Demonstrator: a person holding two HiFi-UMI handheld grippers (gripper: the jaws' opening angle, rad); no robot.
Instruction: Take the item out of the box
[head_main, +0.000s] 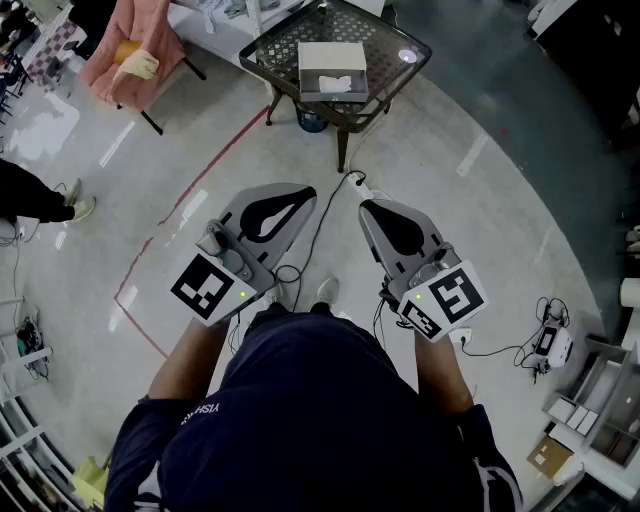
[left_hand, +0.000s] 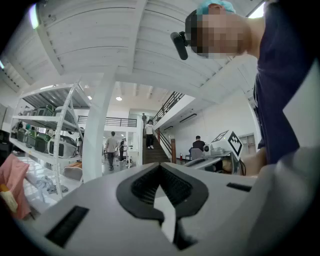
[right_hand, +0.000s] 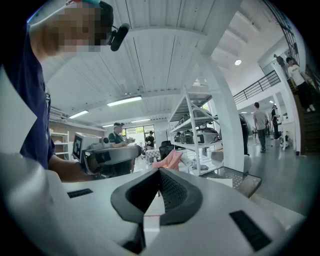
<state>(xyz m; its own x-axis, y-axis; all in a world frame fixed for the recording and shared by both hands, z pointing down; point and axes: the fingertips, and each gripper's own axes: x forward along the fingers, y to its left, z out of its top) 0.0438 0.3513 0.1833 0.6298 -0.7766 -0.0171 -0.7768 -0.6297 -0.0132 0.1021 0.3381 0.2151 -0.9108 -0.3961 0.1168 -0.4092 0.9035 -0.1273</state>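
Head view: the left gripper (head_main: 305, 196) and right gripper (head_main: 368, 207) are held closed and empty, well short of the box (head_main: 333, 58); the approach is judged pending, and the jaws must be opened at the box.

On the dark square metal-mesh table (head_main: 395, 70) at the top of the head view, the white rectangular cardboard box (head_main: 312, 88) sits too far off to tell whether it is open or what it holds. A small blue object (head_main: 312, 120) beneath is half hidden by the tabletop. At the left edge, a bystander's dark-trousered leg (head_main: 25, 190) is cut off by the frame. The wearer's dark navy shirt (head_main: 310, 420) hides the legs, leaving one pale shoe (head_main: 327, 291) showing. In the left gripper view, figures on the distant brown staircase (left_hand: 152, 152) are too small to describe.
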